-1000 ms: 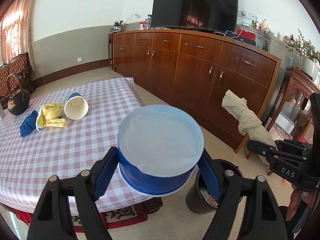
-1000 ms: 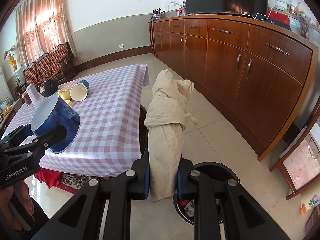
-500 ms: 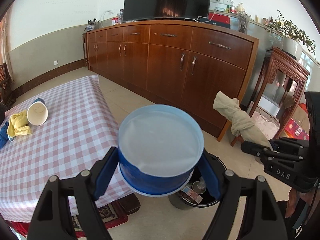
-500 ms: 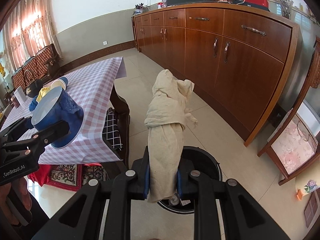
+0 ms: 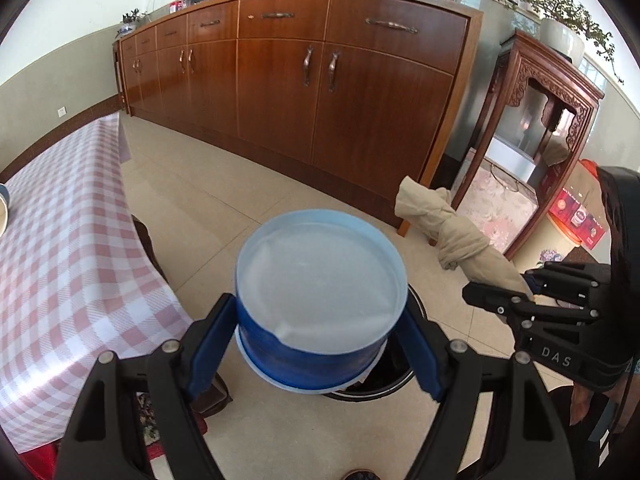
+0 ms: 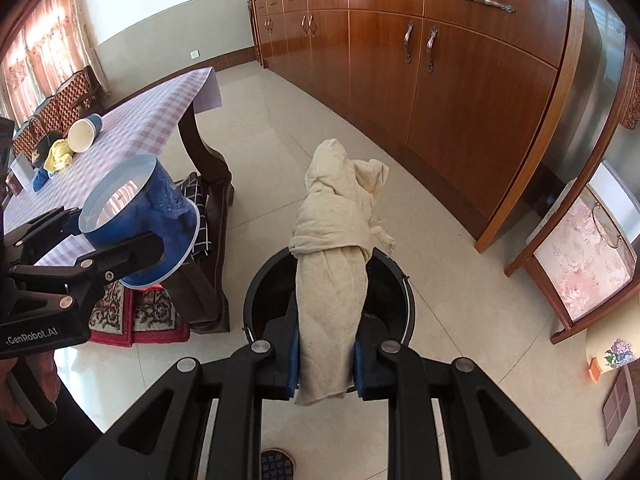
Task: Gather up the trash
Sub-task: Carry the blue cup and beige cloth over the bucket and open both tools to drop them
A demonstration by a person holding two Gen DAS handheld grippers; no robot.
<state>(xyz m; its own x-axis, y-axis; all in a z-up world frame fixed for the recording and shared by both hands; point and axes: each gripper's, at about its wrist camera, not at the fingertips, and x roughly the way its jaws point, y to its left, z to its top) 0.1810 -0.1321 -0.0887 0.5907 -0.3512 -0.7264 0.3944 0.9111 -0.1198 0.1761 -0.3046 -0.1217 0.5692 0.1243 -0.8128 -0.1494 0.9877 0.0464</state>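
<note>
My left gripper [image 5: 316,344] is shut on a blue paper bowl [image 5: 320,300], its blue pads pressing both sides; the bowl [image 6: 136,220] hangs beside the table edge, left of the bin. My right gripper [image 6: 326,360] is shut on a crumpled beige cloth [image 6: 336,248] that stands up from the jaws directly over a black round trash bin [image 6: 400,292] on the floor. In the left wrist view the bin [image 5: 404,378] shows only as a dark rim under the bowl, and the beige cloth [image 5: 452,236] sticks out of the right gripper [image 5: 516,288] at the right.
A checked-cloth table [image 6: 160,120] carries a tipped blue cup [image 6: 84,132], a yellow rag [image 6: 58,156] and a blue cloth. A long wooden sideboard [image 6: 440,80] runs along the wall. A carved side table [image 5: 540,128] stands right. A patterned rug [image 6: 132,312] lies under the table.
Both grippers swung away from the table and lowered over the floor bin, each keeping its load. The bin now sits right under the cloth and bowl; the table slid to the left.
</note>
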